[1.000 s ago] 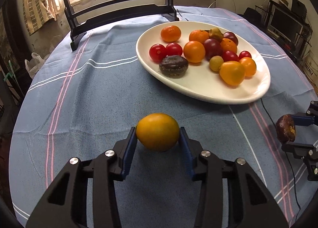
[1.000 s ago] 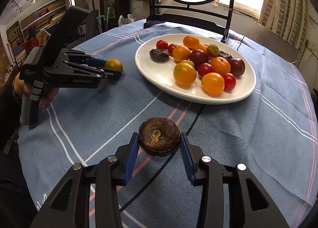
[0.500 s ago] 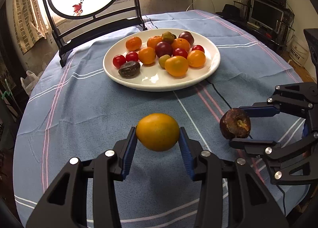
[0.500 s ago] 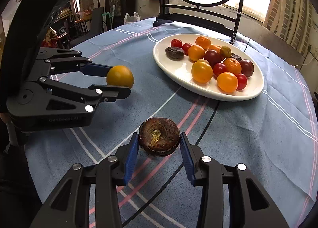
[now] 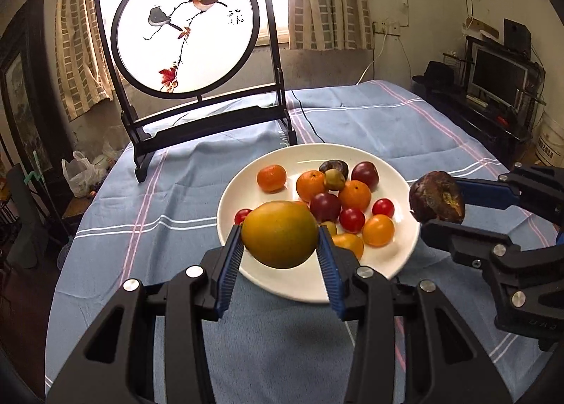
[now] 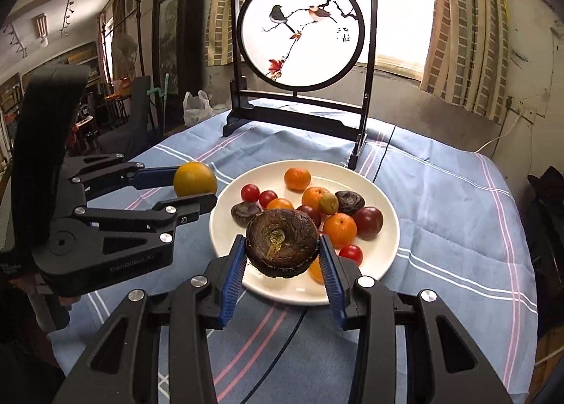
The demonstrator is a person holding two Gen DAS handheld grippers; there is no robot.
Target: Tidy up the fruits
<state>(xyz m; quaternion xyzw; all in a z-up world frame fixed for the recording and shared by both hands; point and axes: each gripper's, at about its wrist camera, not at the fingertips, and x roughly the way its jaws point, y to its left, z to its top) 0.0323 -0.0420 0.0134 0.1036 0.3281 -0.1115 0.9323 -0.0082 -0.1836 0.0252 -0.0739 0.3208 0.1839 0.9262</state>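
My left gripper (image 5: pixel 280 245) is shut on a yellow-orange round fruit (image 5: pixel 280 233), held in the air over the near left rim of the white plate (image 5: pixel 292 280). My right gripper (image 6: pixel 282 256) is shut on a dark brown wrinkled fruit (image 6: pixel 282 243), raised above the plate's near edge (image 6: pixel 292 293). Each gripper shows in the other's view: the right one with its brown fruit (image 5: pixel 437 201), the left one with its yellow fruit (image 6: pixel 195 179). The plate holds several oranges, red tomatoes, plums and wrinkled dark fruits.
A round table with a blue striped cloth (image 5: pixel 158 234) bears the plate. A black-framed round painted screen (image 5: pixel 183 44) stands at the table's far side. A dark cable (image 6: pixel 278 351) runs under the plate. Furniture and a monitor (image 5: pixel 493 76) stand at the right.
Both grippers have risen with their fruits and moved toward the plate, which now lies right under them. The screen has come fully into view.
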